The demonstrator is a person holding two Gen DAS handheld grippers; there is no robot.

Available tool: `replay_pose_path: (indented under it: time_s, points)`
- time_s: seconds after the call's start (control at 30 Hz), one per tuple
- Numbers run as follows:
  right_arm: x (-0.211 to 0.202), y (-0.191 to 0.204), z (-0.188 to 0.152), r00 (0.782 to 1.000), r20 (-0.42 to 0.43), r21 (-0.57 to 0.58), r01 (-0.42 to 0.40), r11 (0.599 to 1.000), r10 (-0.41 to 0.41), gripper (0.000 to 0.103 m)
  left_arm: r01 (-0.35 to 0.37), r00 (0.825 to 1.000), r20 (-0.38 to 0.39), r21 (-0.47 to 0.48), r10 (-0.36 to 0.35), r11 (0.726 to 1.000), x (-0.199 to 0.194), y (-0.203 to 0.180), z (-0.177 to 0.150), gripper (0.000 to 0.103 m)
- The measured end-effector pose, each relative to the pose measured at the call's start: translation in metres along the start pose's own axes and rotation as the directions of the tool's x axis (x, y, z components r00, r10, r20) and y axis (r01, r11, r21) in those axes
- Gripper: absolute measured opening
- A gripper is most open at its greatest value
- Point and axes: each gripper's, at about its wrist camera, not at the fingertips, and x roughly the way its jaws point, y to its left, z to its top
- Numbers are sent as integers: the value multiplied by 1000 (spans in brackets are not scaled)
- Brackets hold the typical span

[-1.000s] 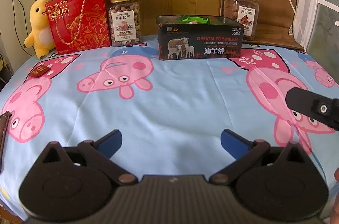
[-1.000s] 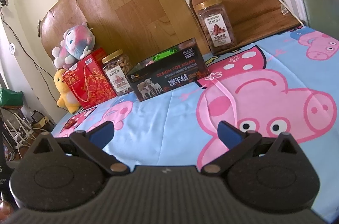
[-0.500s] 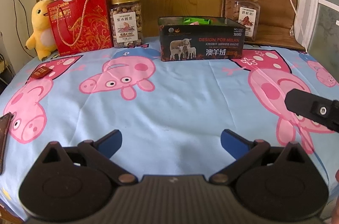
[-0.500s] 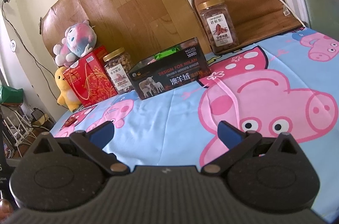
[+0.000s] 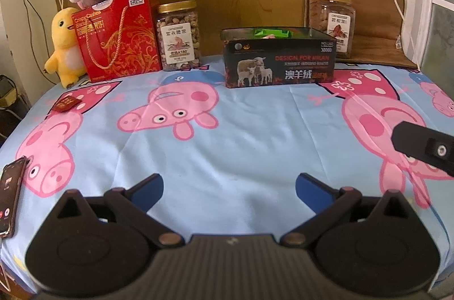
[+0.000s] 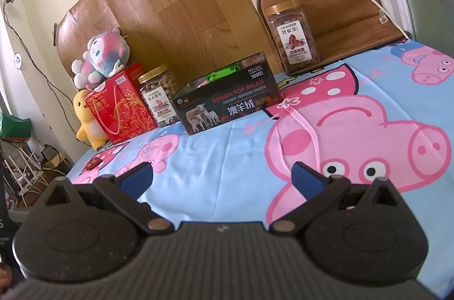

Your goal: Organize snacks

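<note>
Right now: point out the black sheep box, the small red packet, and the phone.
black sheep box [image 5: 279, 64], left wrist view, front panel.
small red packet [image 5: 66, 103], left wrist view, top face.
phone [image 5: 10, 192], left wrist view, screen.

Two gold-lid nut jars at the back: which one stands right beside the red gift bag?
The mixed-nut jar, next to the red gift bag. The other jar stands beyond the black box.

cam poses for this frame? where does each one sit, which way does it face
Left wrist: sits on the left gripper low over the cartoon-pig blue cloth, facing squarely the black open-top box with sheep picture; its own open fingers show, plus part of the right gripper at the right edge.
Right wrist: on the right gripper, rolled, facing the box from its right; open fingers show.
Shared: box, both gold-lidded clear nut jars.
</note>
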Motion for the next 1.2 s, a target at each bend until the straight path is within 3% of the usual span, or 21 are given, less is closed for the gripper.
replay_pose_path:
  time_s: [0.8,1.2]
  points:
    - [2,2,-2,1000,-4,-11,6,1000,-6,103,17,1000,-7,-21,-17,1000,2,4,3,103]
    - [-1,-3,-2,1000,10,-4,23,1000,-23,103,31,1000,-2,12,-31,999,0,-1,1,103]
